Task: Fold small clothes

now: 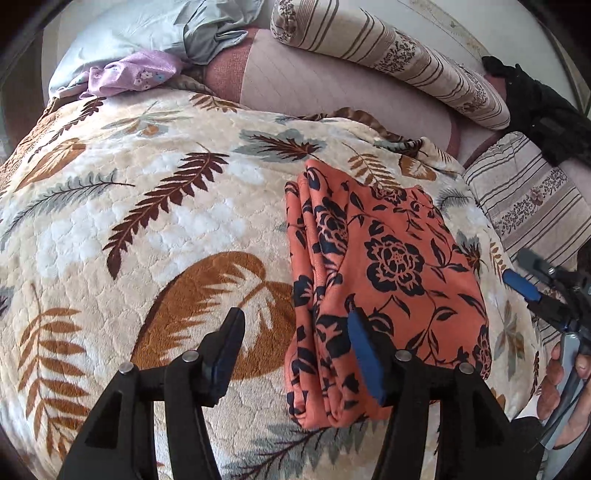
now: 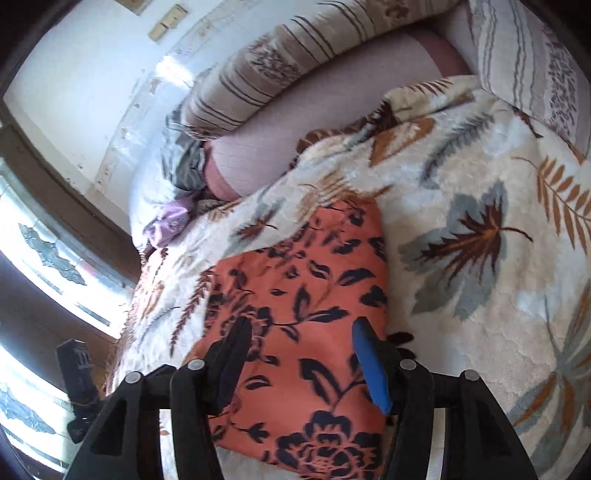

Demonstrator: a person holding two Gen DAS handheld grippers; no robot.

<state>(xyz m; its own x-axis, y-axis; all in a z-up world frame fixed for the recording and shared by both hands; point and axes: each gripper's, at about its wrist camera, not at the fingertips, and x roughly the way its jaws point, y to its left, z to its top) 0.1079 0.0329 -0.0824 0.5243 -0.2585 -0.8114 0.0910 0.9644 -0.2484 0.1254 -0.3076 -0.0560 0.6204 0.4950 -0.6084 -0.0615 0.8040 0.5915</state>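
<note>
An orange garment with a dark floral print [image 1: 384, 280] lies folded into a long stack on the leaf-patterned blanket [image 1: 147, 206]. My left gripper [image 1: 295, 332] is open and empty, hovering above the garment's near left edge. My right gripper [image 2: 301, 339] is open and empty, just above the same garment [image 2: 306, 314]. The right gripper also shows at the right edge of the left wrist view [image 1: 524, 273], held in a hand beside the garment. Neither gripper holds cloth.
A lilac garment [image 1: 129, 74] and a pale grey-blue garment [image 1: 192, 29] lie bunched at the far left. Striped bolsters [image 1: 391, 51] and a pink cushion [image 1: 314, 85] line the far side. A striped pillow [image 1: 532, 195] lies right. A window [image 2: 44, 258] is at left.
</note>
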